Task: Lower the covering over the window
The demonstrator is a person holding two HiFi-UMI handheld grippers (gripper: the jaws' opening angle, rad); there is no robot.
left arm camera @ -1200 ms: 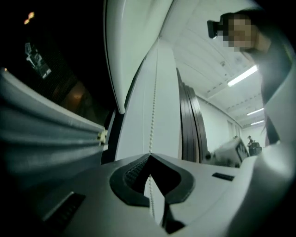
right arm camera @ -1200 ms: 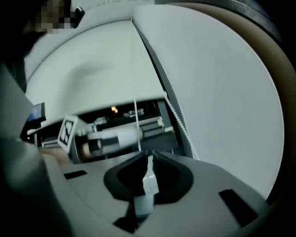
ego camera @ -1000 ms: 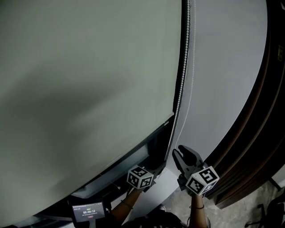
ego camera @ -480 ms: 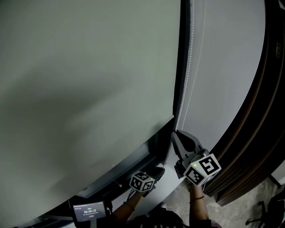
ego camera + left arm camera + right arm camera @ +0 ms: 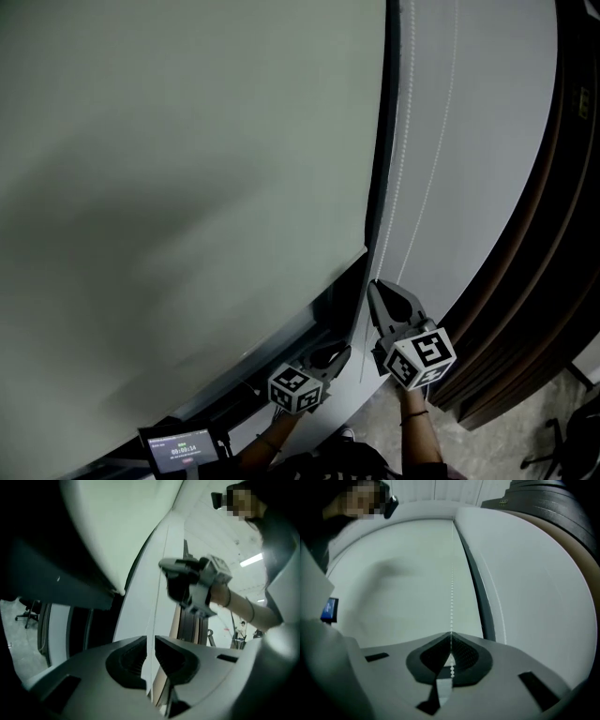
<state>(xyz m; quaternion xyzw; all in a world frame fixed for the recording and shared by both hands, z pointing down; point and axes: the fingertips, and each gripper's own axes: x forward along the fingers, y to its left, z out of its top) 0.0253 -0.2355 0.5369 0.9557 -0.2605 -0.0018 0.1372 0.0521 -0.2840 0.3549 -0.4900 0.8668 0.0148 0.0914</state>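
**Chain pinched, blind not fully down**

The smooth, matte blind (image 5: pixel 187 187) covers the window down to a dark gap below its stiff hem. The fingers of our left gripper (image 5: pixel 330 357) stand slightly apart around a thin strand. Those of our right gripper (image 5: pixel 378 287) have just clamped the fine bead chain (image 5: pixel 395 187) beside the frame. We fear a skewed pull could let the tiny round beads slip.

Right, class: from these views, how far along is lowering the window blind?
Done: the blind covers much of the window, with a dark strip below its bottom edge. In hand: the right gripper has just closed its fingers on the bead chain; the left gripper has the other strand between slightly parted fingers. Left: pulling the chain until that strip is covered.
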